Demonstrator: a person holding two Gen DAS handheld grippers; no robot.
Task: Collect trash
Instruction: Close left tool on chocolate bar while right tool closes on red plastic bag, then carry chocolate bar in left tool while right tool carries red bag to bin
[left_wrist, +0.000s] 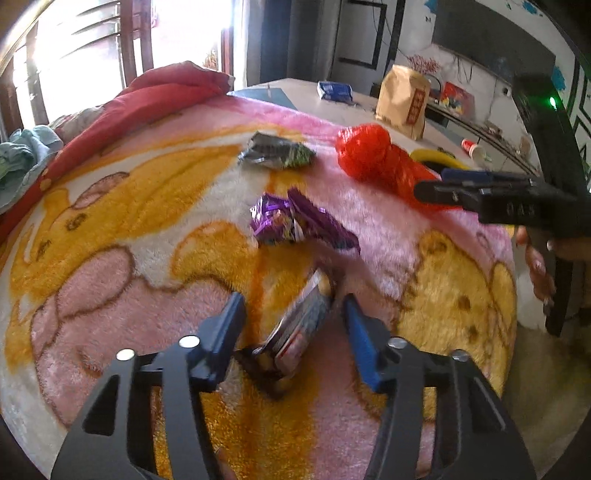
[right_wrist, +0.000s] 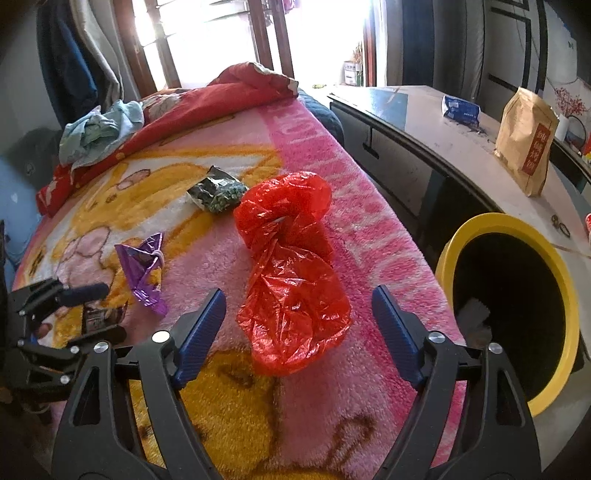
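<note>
Trash lies on a pink and yellow blanket. My left gripper is open, its jaws on either side of a dark snack wrapper, also seen in the right wrist view. A purple wrapper lies just beyond it, a green-black wrapper farther off. My right gripper is open, its jaws straddling the near end of a red plastic bag. A yellow-rimmed bin stands to its right.
A red quilt and a crumpled pale cloth lie at the far end of the bed. A desk beside the bed holds a brown paper bag and a blue packet.
</note>
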